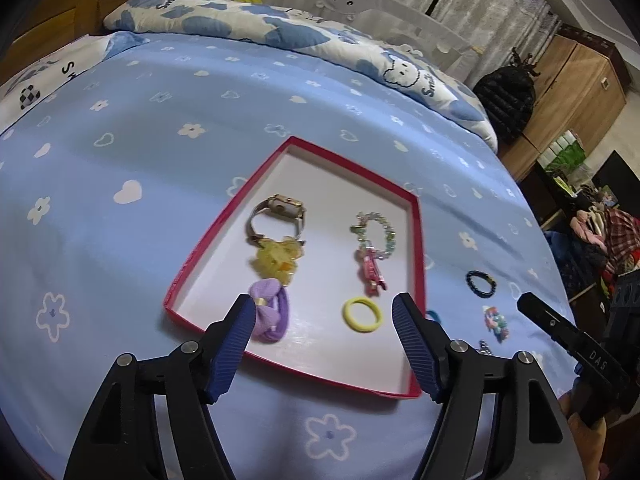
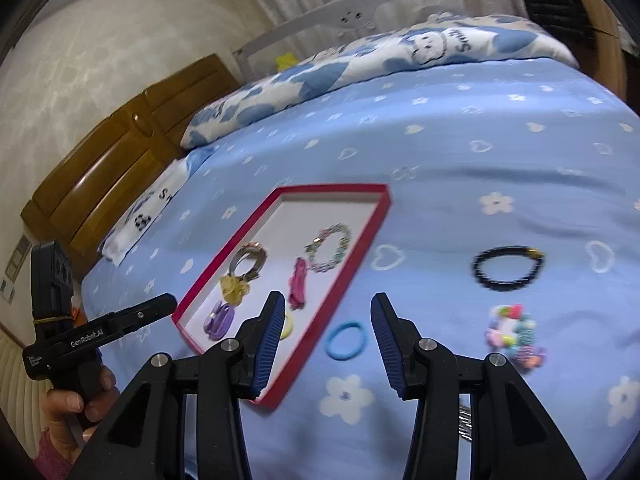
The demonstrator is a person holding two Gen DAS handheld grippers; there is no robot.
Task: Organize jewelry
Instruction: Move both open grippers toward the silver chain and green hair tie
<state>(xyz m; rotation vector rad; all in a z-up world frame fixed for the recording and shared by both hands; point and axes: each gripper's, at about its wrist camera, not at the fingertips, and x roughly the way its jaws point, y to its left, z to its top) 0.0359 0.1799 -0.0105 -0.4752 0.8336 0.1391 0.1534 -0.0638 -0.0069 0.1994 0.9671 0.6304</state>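
Left wrist view: the left gripper hangs released, nothing between its blue pads, above the near edge of the red-rimmed tray on the blue bedsheet. Inside lie a watch, a yellow clip, a purple hair tie, a yellow hair ring, a beaded bracelet, and a pink hair clip whose long axis runs toward the tray's far end. Right wrist view: the right gripper is released and empty over a blue hair ring lying just outside the tray, near a black bead bracelet.

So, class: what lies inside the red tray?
Inside the red tray: watch, yellow clip, purple scrunchie, beaded bracelet, pink clip, yellow hair tie. The scrunchie's edge is covered.
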